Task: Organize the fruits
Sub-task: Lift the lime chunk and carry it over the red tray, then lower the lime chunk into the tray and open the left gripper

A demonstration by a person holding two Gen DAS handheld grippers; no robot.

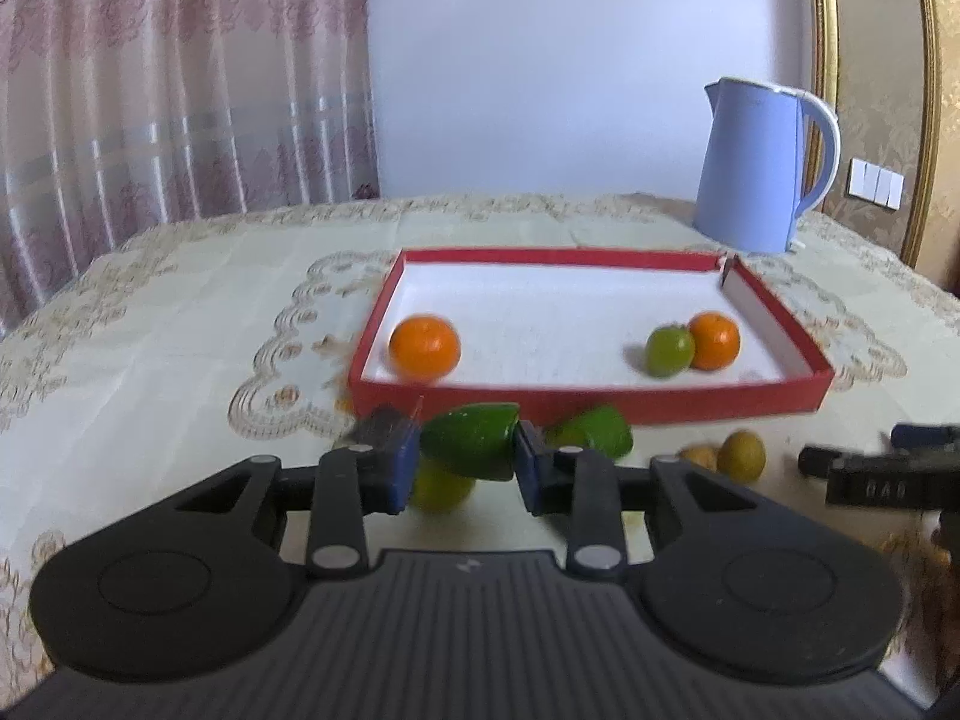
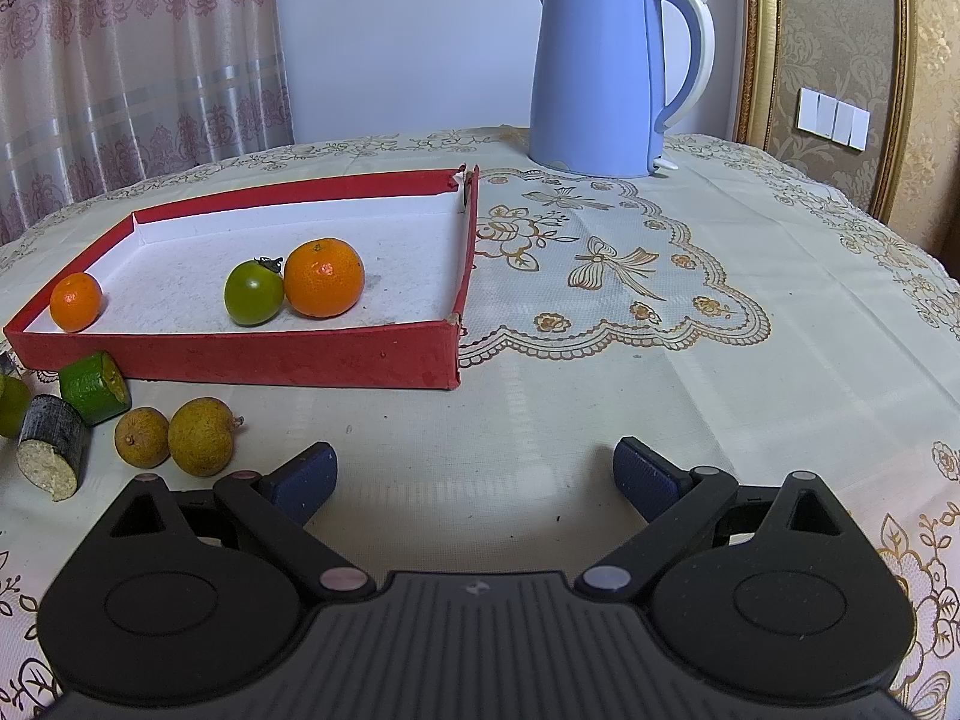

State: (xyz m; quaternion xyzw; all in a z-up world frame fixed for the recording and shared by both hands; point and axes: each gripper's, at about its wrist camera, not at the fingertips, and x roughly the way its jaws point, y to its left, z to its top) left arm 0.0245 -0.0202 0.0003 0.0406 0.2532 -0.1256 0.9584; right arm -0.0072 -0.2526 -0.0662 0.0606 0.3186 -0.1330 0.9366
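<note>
My left gripper (image 1: 465, 456) is shut on a dark green fruit piece (image 1: 471, 441), held just in front of the red tray (image 1: 588, 405). In the tray lie an orange (image 1: 425, 346) at the left, and a green tomato (image 1: 669, 350) touching a second orange (image 1: 714, 341) at the right. A second green piece (image 1: 594, 429), a yellow-green fruit (image 1: 441, 486) and two longans (image 1: 741, 456) lie on the cloth before the tray. My right gripper (image 2: 474, 480) is open and empty above the cloth, right of the longans (image 2: 180, 435).
A blue kettle (image 2: 606, 69) stands at the back of the table, right of the tray (image 2: 270, 354). A black-skinned cut piece (image 2: 53, 447) and the green cut piece (image 2: 96, 387) lie at the far left of the right wrist view.
</note>
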